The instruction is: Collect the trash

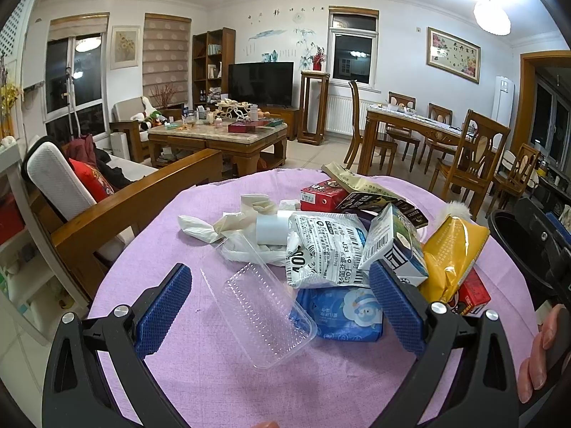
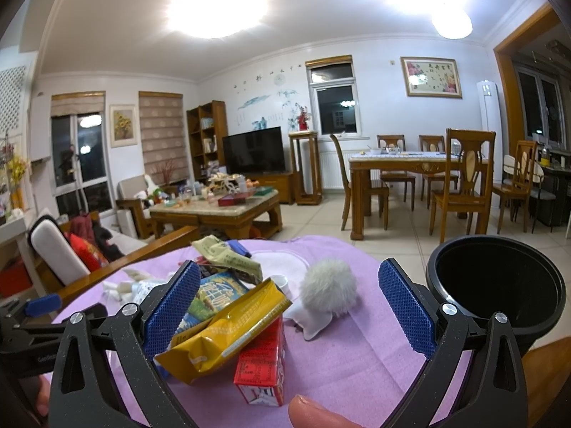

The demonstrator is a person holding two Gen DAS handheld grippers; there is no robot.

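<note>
A heap of trash lies on the purple-covered table. My left gripper is open, its blue pads either side of a clear plastic tray and a blue wipes pack. Behind them lie a white printed bag, a small carton, a yellow packet and crumpled tissues. My right gripper is open too, with the yellow packet, a red carton and a white fluffy ball between its fingers, none gripped. The black bin stands at the right.
A wooden-armed sofa with a red cushion borders the table's left side. Beyond are a cluttered coffee table, a TV, and a dining table with chairs. A person's fingers hold the grippers' handles.
</note>
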